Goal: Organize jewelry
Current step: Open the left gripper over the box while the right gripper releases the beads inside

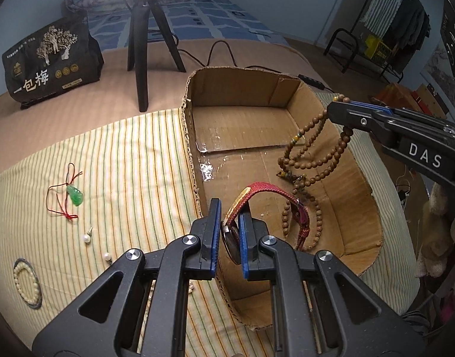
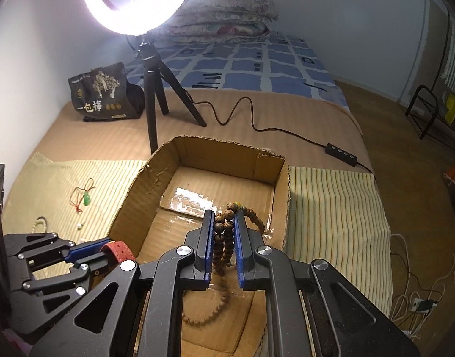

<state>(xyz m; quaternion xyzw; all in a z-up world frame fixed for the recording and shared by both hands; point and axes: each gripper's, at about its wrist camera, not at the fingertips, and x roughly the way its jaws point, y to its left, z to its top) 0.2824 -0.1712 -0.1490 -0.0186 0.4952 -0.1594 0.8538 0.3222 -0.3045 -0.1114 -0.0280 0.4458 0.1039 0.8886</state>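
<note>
My left gripper (image 1: pixel 230 212) is shut on a watch with a red strap (image 1: pixel 264 192), held over the near part of the open cardboard box (image 1: pixel 242 95). My right gripper (image 2: pixel 224 217) is shut on a string of brown wooden beads (image 2: pixel 224 238) that hangs down into the box (image 2: pixel 215 160); its lower loops lie on the box floor. The beads show in the left wrist view (image 1: pixel 313 148), hanging from the right gripper (image 1: pixel 334 110). On the striped cloth left of the box lie a green jade pendant on red cord (image 1: pixel 74 195), two pearl earrings (image 1: pixel 87 238) and a pale bead bracelet (image 1: pixel 26 282).
A black tripod (image 1: pixel 144 44) with a ring light (image 2: pixel 132 3) stands behind the box, its cable (image 2: pixel 257 119) running right across the bed. A black snack bag (image 1: pixel 52 59) stands at the back left. A folded quilt (image 2: pixel 224 15) lies at the far end.
</note>
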